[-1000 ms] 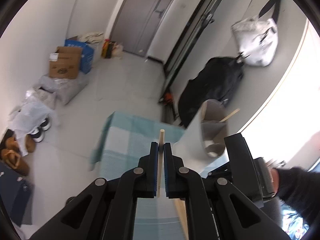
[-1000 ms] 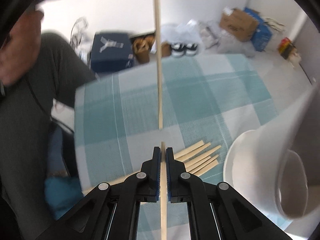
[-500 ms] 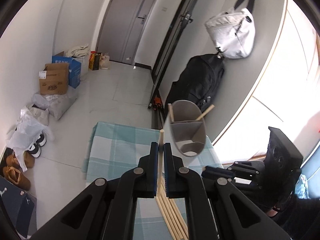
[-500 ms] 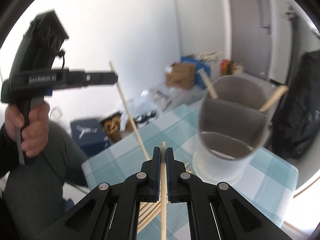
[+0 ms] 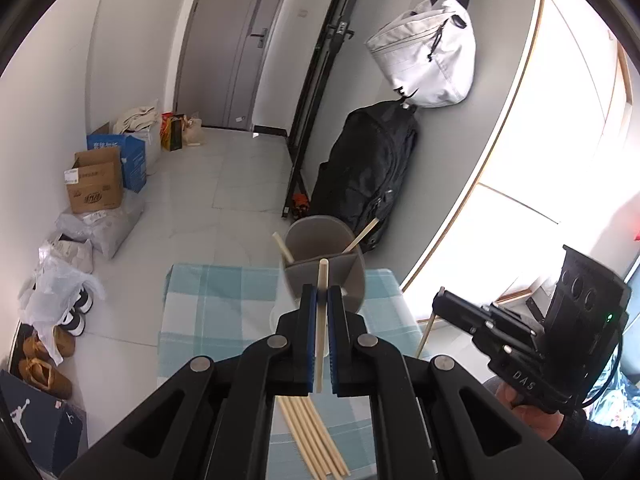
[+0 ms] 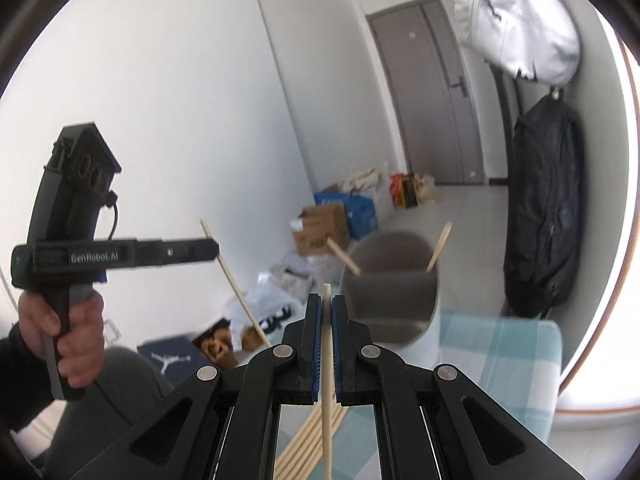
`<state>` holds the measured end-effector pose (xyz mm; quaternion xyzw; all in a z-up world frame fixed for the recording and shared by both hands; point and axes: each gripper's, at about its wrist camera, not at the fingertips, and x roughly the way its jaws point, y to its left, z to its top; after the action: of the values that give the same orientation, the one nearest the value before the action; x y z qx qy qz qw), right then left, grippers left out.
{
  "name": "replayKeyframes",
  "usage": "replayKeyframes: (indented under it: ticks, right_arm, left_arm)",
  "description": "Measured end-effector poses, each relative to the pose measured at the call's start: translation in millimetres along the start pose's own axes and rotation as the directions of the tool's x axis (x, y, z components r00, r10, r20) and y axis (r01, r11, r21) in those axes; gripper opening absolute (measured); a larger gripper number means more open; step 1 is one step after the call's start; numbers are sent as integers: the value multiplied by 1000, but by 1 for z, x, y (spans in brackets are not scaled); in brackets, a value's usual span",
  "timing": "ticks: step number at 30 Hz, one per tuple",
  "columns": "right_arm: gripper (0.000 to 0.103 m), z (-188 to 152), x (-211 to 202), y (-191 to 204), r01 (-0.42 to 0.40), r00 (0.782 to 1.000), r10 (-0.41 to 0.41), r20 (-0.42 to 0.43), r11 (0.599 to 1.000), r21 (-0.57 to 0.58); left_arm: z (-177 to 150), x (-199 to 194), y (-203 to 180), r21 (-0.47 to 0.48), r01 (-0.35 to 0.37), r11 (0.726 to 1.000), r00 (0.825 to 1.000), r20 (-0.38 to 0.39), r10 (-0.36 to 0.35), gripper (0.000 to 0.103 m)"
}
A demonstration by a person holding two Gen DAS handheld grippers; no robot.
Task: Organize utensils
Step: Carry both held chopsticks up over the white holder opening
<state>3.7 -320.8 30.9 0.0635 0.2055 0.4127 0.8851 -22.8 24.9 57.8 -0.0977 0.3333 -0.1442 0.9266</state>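
The worktop (image 5: 208, 304), under a teal checked cloth, carries a grey holder (image 5: 324, 252) with an inner divider; two chopsticks already lean out of its far compartment, one to each side. A bundle of loose chopsticks (image 5: 316, 444) lies flat on the cloth, nearer than the holder. Both tongs are raised above the worktop, well apart from each other. The left tongs (image 5: 321, 300) are clamped narrow on one chopstick (image 5: 320, 336), whose tip shows in front of the holder. The right tongs (image 6: 327, 308) likewise pinch a single stick (image 6: 327, 380), its tip rising just past the pads (image 6: 316, 344). A hand (image 6: 64, 340) grips the left handle.
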Motion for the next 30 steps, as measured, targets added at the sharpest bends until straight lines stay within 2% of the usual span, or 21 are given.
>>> replayKeyframes:
  ticks: [8,16,22,30]
  right_arm:
    - [4,67,-11,-9,37,992,-35,120,999,-8]
    - [4,127,15,-35,72,983,-78,169,997,40]
    - [4,146,48,-52,109,973,-120,196,992,67]
    - [4,141,99,-65,117,978,-123,167,992,43]
  left_arm:
    - [50,-5,-12,8,21,1000,999,37,-21,1]
    - [99,7,-9,10,22,1000,997,68,-23,1]
    - [121,31,-4,34,-2,999,997,71,0,1]
    - [115,71,12,12,16,1000,1000,2,-16,1]
